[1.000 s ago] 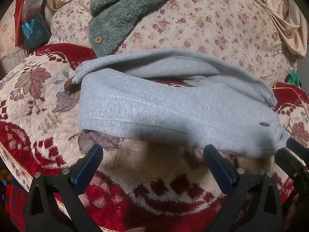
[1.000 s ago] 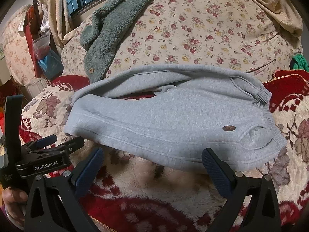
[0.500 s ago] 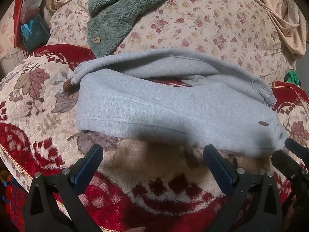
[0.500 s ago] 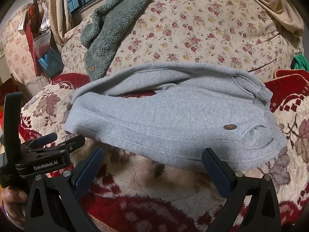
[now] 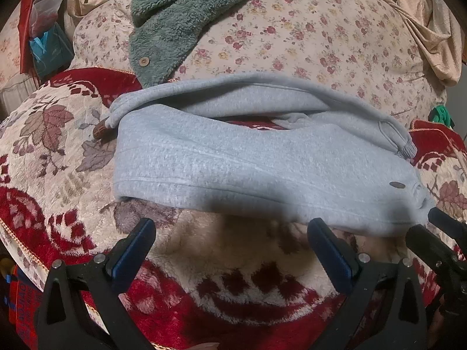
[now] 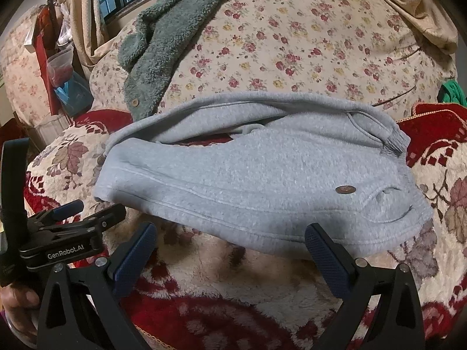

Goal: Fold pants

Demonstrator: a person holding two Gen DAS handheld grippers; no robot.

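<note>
Both grippers low before pants (image 5: 262, 172)

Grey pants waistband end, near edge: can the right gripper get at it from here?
Probably yes. The right gripper is open, with the grey pants just ahead on the blanket and nothing between them. The left gripper sits off to the side.

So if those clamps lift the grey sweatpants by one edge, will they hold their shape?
Probably not. The grey sweatpants already sag in soft folds over the plush blanket, so they'd likely droop. The thick fleece looks fairly heavy, and grippy rather than slippery.
</note>
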